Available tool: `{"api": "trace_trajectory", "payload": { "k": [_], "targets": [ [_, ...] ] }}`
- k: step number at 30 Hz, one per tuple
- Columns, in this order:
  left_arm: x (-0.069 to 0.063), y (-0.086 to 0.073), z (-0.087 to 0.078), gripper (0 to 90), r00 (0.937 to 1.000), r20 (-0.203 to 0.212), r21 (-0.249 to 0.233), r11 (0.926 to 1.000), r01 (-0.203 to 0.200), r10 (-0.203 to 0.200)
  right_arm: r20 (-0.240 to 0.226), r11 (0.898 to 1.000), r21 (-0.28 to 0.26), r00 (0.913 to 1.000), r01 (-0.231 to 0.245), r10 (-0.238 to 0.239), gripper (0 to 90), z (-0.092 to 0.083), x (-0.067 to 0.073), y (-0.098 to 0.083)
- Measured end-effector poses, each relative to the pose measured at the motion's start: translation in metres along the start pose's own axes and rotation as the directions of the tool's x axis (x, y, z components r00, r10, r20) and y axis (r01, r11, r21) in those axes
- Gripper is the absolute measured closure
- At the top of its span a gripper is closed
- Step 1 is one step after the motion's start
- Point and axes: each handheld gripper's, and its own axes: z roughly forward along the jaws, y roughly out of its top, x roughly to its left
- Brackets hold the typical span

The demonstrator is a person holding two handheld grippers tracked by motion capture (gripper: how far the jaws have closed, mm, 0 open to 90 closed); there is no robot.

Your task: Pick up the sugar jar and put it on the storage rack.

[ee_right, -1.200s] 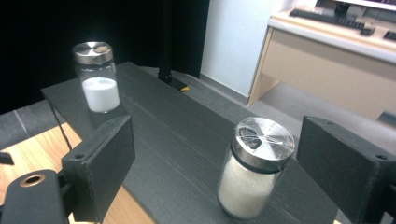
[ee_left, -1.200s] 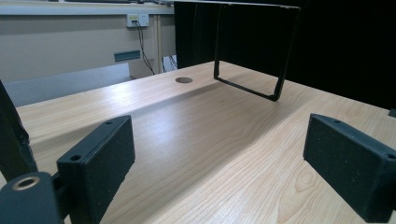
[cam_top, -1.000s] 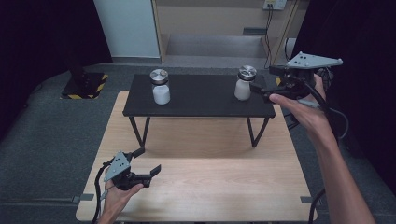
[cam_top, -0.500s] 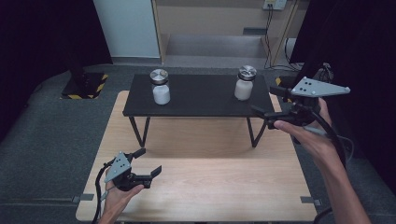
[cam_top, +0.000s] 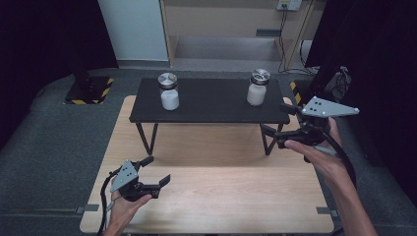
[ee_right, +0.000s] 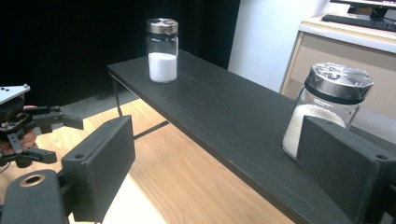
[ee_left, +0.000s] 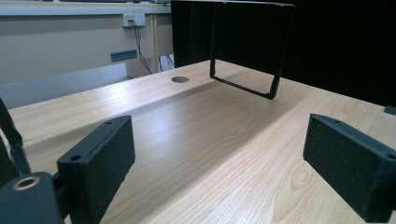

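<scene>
The right gripper (cam_top: 281, 124) hangs off the right end of the low black shelf (cam_top: 211, 104) with its jaws spread wide and nothing between them, while the nearer of the 2 clear glass jars of white powder with a steel lid (cam_top: 258, 87) stands upright on the shelf's right part, near that gripper but apart from it. In the right gripper view this jar (ee_right: 327, 109) sits just beyond the right-hand pad (ee_right: 343, 163), off the centre line, and that is the worry: a straight push from here would likely strike the glass with 1 pad rather than straddle it, and the jar could tip or skid toward the shelf's edge. The round glass is probably slick too, so a pinch high near the lid might let it twist out. The other jar of white powder (cam_top: 169, 91) stands well apart at the shelf's left. The left gripper (cam_top: 156, 171) rests low over the pale wooden table (cam_top: 221, 191), jaws wide and empty, too far away to steady anything.
</scene>
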Motion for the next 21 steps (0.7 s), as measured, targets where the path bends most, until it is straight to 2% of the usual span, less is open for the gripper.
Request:
{"api": "trace_trajectory", "payload": {
  "k": [11,17,21],
  "targets": [
    [0.000,0.000,0.000,7.5,1.0000,0.002,-0.002,1.0000,0.002,-0.002,-0.002,1.000,-0.013,1.0000,-0.002,0.002,11.5,-0.002,0.004,-0.012],
    [-0.001,0.000,0.001,7.5,1.0000,0.004,0.002,1.0000,-0.001,0.001,-0.008,1.000,-0.008,0.9998,-0.016,0.016,11.5,0.001,0.006,-0.028],
    [-0.001,0.000,0.001,7.5,1.0000,0.005,0.001,1.0000,-0.003,0.003,0.003,1.000,-0.012,0.9998,-0.022,0.022,11.5,0.003,0.009,-0.040]
  ]
}}
